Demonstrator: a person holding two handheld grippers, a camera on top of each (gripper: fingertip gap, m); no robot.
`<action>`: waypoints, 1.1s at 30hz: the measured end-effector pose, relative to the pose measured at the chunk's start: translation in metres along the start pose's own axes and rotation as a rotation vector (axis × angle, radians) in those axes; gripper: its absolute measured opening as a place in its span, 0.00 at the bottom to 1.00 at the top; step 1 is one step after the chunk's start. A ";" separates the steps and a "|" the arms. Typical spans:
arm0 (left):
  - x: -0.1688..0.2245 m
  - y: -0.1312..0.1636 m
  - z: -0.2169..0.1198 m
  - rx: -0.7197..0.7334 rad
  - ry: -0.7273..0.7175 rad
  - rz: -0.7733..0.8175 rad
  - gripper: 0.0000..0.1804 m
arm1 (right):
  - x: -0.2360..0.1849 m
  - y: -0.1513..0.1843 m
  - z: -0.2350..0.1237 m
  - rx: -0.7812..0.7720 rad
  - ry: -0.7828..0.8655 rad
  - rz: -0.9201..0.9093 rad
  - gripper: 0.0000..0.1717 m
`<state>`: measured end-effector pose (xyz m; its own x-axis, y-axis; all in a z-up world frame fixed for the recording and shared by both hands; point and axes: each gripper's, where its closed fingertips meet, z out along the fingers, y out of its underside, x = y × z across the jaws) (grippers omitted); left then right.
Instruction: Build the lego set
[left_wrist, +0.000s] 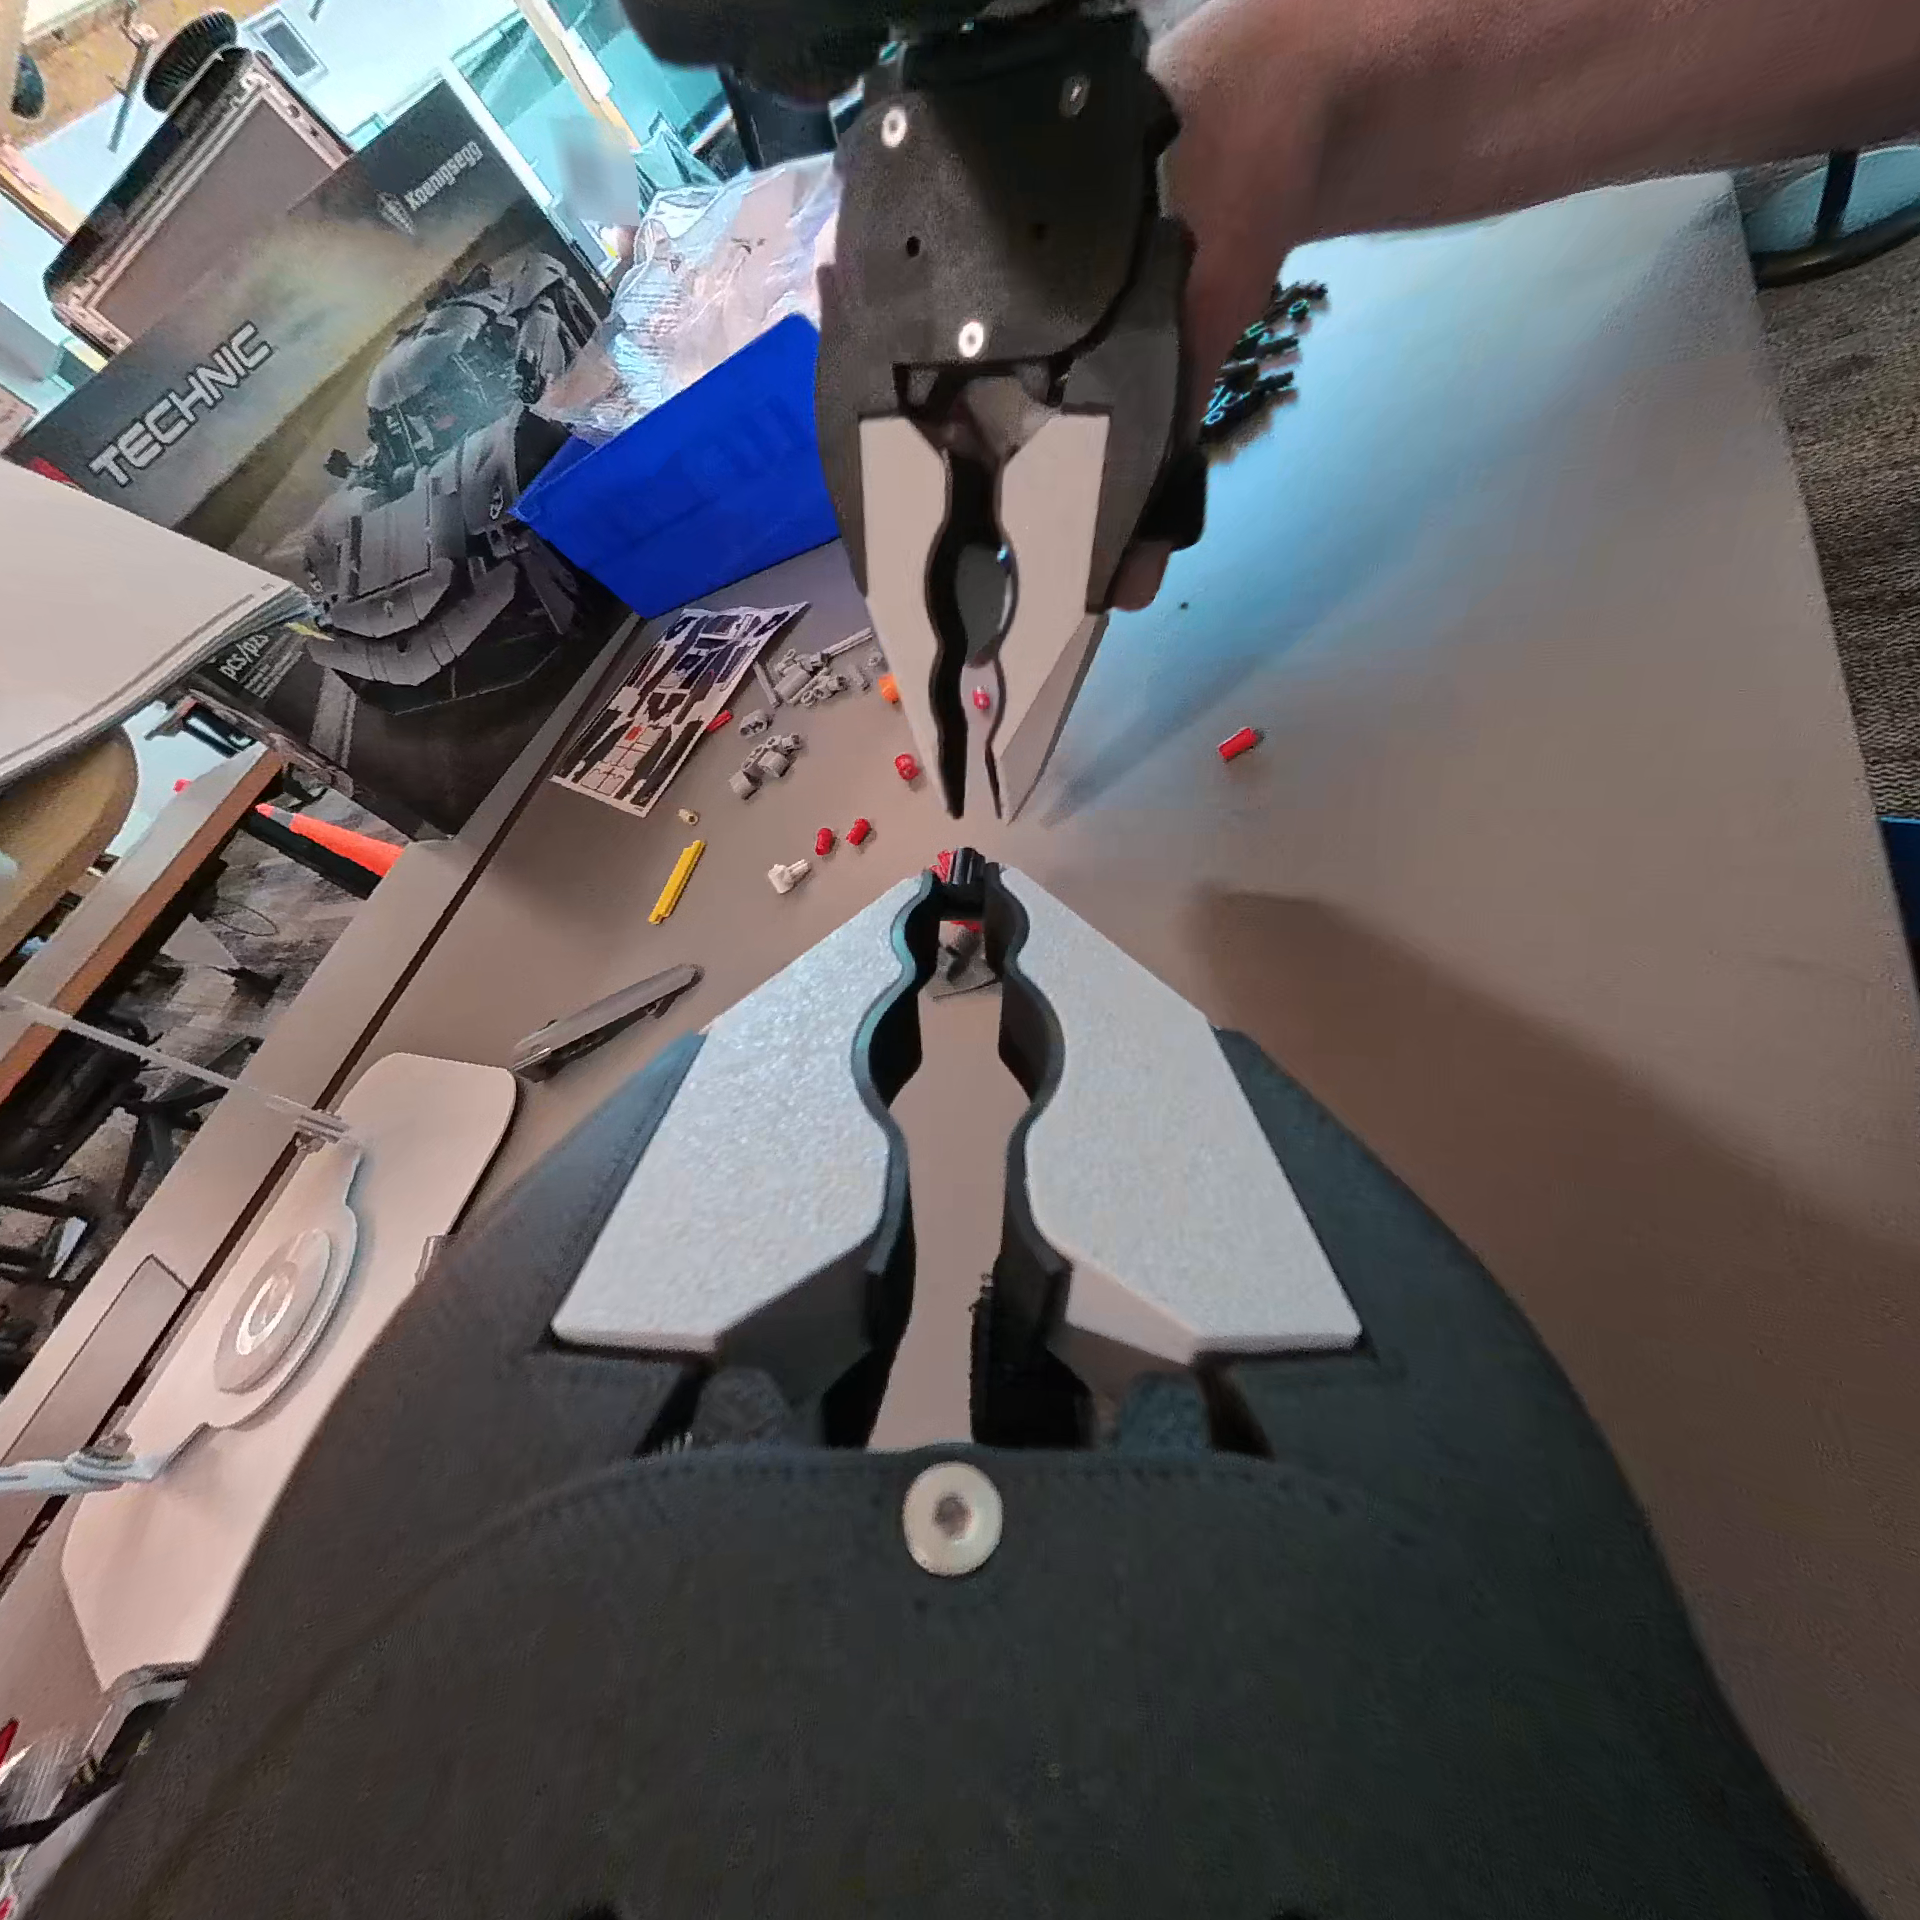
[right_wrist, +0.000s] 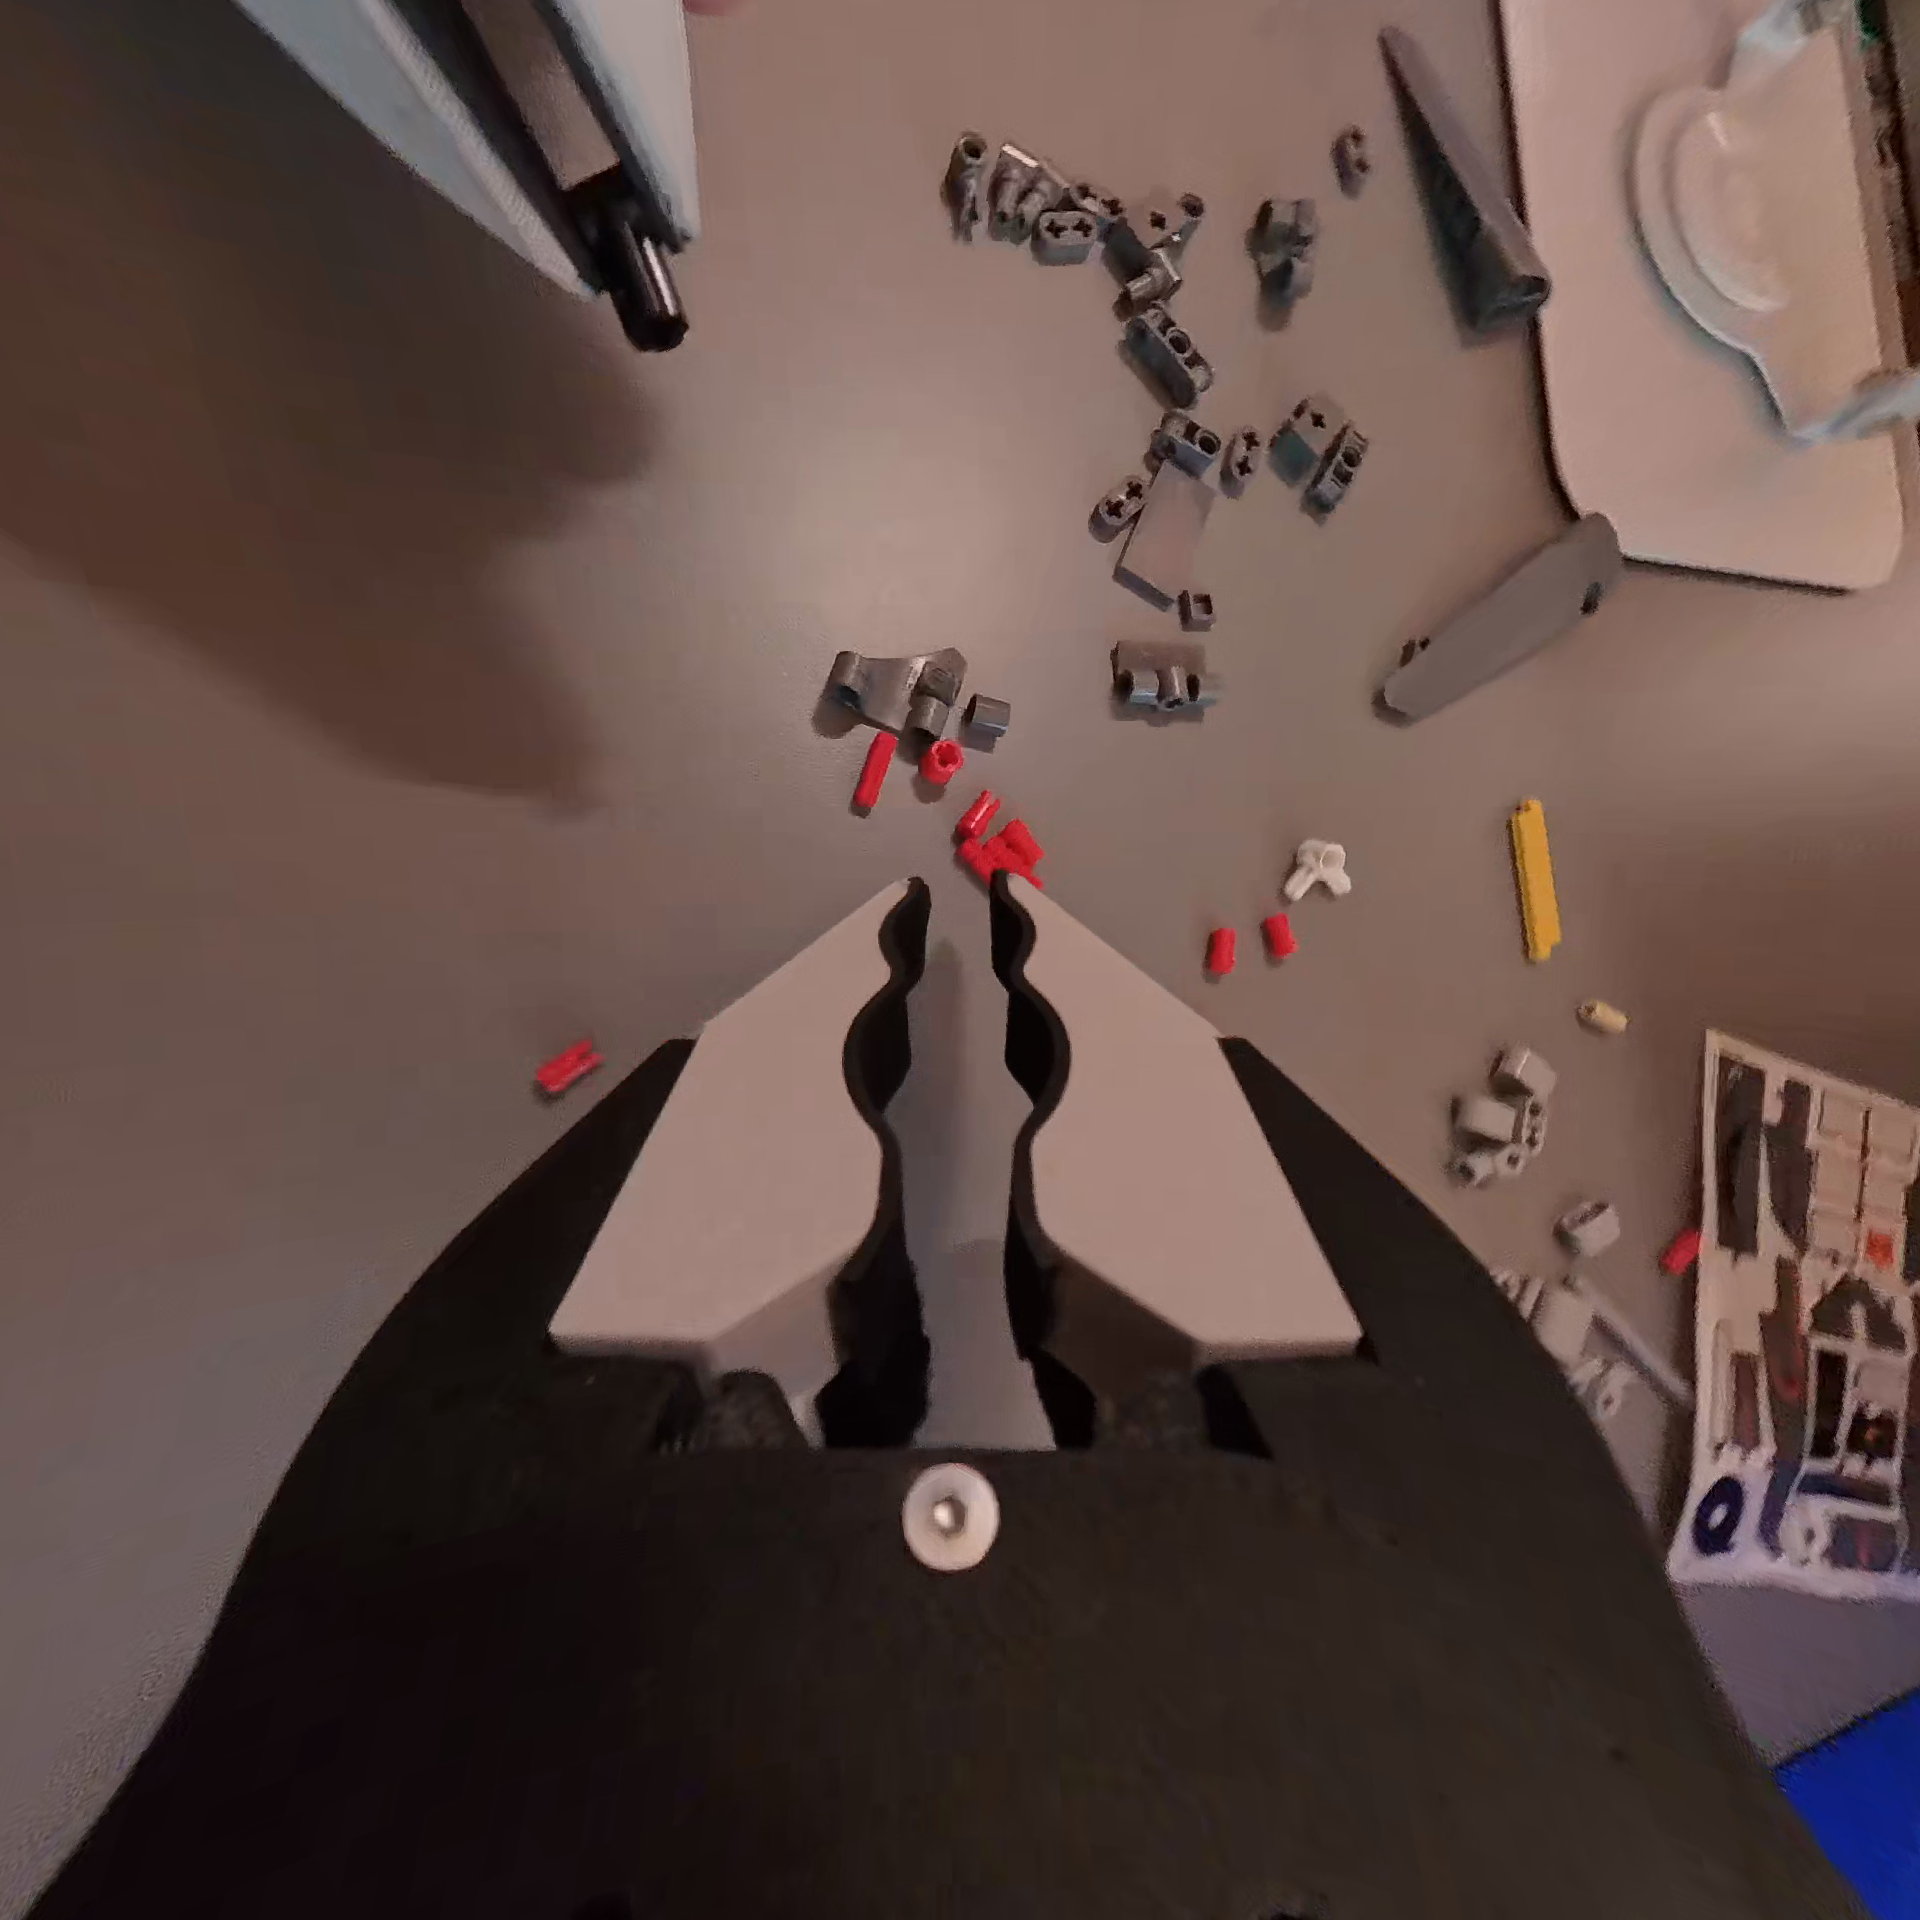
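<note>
My left gripper (left_wrist: 962, 883) is shut on a small black pin (left_wrist: 968, 864) that sticks out past its fingertips. The pin also shows in the right wrist view (right_wrist: 646, 301), at the top left, held above the grey table (right_wrist: 312, 831). My right gripper (right_wrist: 958, 885) hangs over the table with its jaws a little apart and nothing between them. In the left wrist view it (left_wrist: 979, 808) points down at my left gripper's tips, just short of the black pin. A small heap of red pins (right_wrist: 1003, 842) lies just ahead of its right fingertip.
Loose grey pieces (right_wrist: 1164, 343), single red pins (right_wrist: 1247, 940), a white connector (right_wrist: 1317, 871), a yellow axle (right_wrist: 1536, 878) and a sticker sheet (right_wrist: 1808, 1320) lie on the table. A blue bin (left_wrist: 707, 468) and a printed box (left_wrist: 343, 436) stand at the far left. A hand (left_wrist: 1351, 135) holds the right gripper. The left gripper's tips are roughly 10 centimetres from the right gripper's.
</note>
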<state>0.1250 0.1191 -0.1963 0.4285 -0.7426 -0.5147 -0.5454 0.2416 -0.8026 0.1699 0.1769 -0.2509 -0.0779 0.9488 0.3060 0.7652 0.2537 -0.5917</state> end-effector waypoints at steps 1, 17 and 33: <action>-0.001 0.001 0.000 -0.002 0.000 -0.004 0.03 | 0.002 0.001 0.003 -0.008 -0.012 -0.034 0.04; 0.004 0.006 0.009 -0.020 0.031 -0.014 0.03 | 0.003 0.006 0.011 -0.011 -0.142 -0.060 0.02; -0.003 0.009 0.009 -0.013 0.021 -0.055 0.03 | -0.007 -0.008 0.013 0.112 -0.233 0.099 0.00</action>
<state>0.1253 0.1287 -0.2044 0.4430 -0.7676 -0.4632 -0.5305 0.1921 -0.8256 0.1559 0.1711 -0.2578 -0.1610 0.9844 0.0708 0.7018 0.1646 -0.6931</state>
